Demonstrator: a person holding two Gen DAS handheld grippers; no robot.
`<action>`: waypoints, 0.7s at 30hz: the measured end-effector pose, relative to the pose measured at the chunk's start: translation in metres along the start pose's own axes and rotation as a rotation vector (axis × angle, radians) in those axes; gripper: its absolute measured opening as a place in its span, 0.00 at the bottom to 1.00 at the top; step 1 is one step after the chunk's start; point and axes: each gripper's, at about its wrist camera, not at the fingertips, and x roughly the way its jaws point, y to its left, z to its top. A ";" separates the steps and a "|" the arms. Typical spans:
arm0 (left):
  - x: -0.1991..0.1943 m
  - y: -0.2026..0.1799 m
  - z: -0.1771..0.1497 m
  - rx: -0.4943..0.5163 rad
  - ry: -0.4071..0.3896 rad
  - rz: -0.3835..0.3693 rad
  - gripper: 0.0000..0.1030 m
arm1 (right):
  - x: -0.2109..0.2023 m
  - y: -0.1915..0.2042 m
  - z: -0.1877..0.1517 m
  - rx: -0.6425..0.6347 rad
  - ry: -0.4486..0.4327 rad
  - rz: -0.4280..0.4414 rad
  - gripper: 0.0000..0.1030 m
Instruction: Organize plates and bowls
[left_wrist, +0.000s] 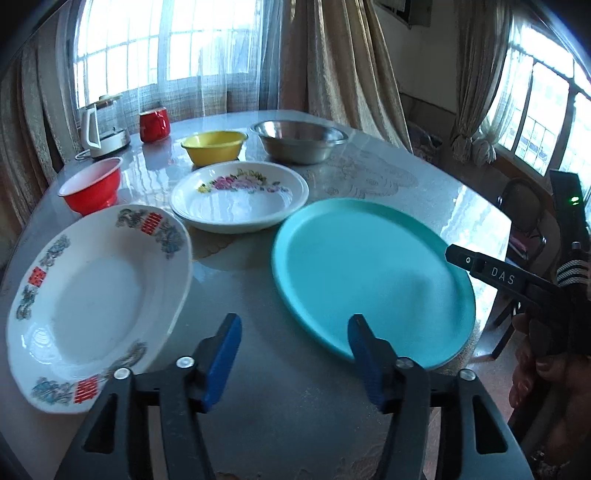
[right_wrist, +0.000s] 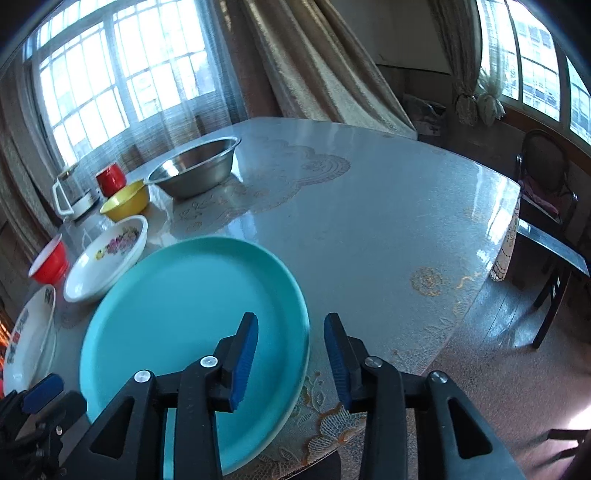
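we record strong daylight from the windows (left_wrist: 155, 48), blown out to white behind the sheer curtains (left_wrist: 236, 74). glare streaks the glossy table (right_wrist: 369, 206). the teal plate (left_wrist: 369, 277) shows motion blur along its rim. fisheye bending curves all edges, with dark vignetting in the corners. the room interior at right reads dim.

Glossy lace-patterned surface (left_wrist: 388, 177). On it: teal plate (left_wrist: 369, 280) near right, red-emblem plate (left_wrist: 96, 306) near left, floral plate (left_wrist: 240, 199) between; red bowl (left_wrist: 92, 190), yellow bowl (left_wrist: 214, 147), steel bowl (left_wrist: 299, 140), red mug (left_wrist: 154, 124), kettle (left_wrist: 103, 127) farther back.
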 end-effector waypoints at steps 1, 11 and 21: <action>-0.004 0.003 0.000 -0.007 -0.012 -0.004 0.64 | -0.003 -0.001 0.001 0.011 -0.010 0.007 0.38; -0.036 0.050 0.033 -0.145 -0.108 -0.027 0.98 | -0.008 0.029 0.014 0.000 -0.023 0.118 0.44; -0.004 0.106 0.105 -0.179 -0.068 0.097 1.00 | 0.029 0.084 0.052 -0.039 0.044 0.261 0.50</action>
